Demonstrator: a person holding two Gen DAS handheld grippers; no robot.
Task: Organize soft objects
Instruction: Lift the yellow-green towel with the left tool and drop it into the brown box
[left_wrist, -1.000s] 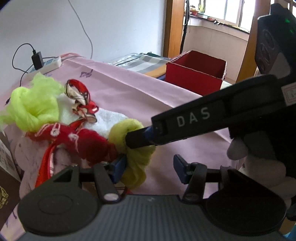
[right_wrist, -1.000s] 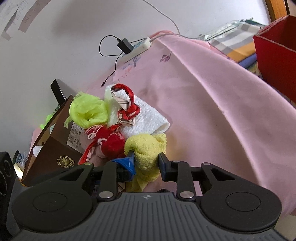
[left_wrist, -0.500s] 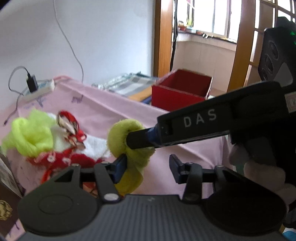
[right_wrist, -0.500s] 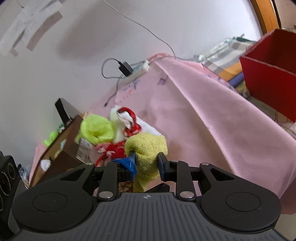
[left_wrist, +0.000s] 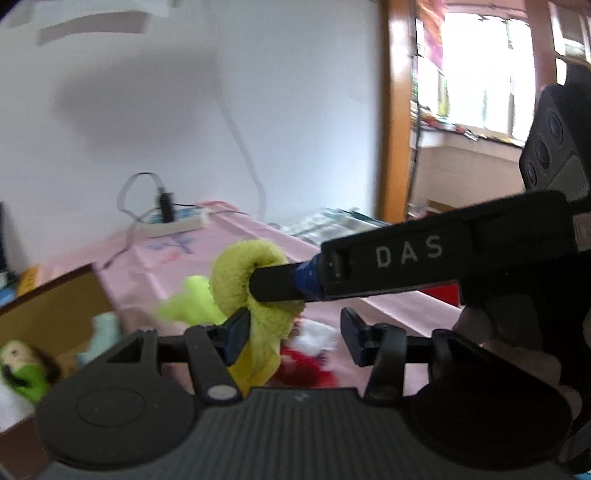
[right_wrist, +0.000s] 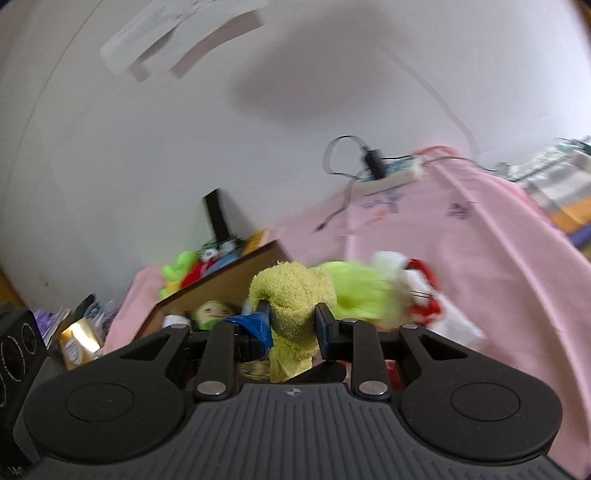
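- Right gripper (right_wrist: 293, 317): jaws clamped on the yellow towel (right_wrist: 295, 295), held in the air above the pink cloth (right_wrist: 498, 258).
- Left gripper (left_wrist: 291, 332): jaws apart, having just opened a little — one finger (left_wrist: 236, 330) touches the towel, the other stands clear.
- Remaining soft pile (right_wrist: 388, 291) lies on the cloth beside the brown box (right_wrist: 221, 277).

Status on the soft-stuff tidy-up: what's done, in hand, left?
Done: some plush toys already sit in the brown box. In hand: right gripper clamps the yellow towel, lifted off the bed; left gripper is open beside it. Left: green, white and red cloths on the pink sheet.
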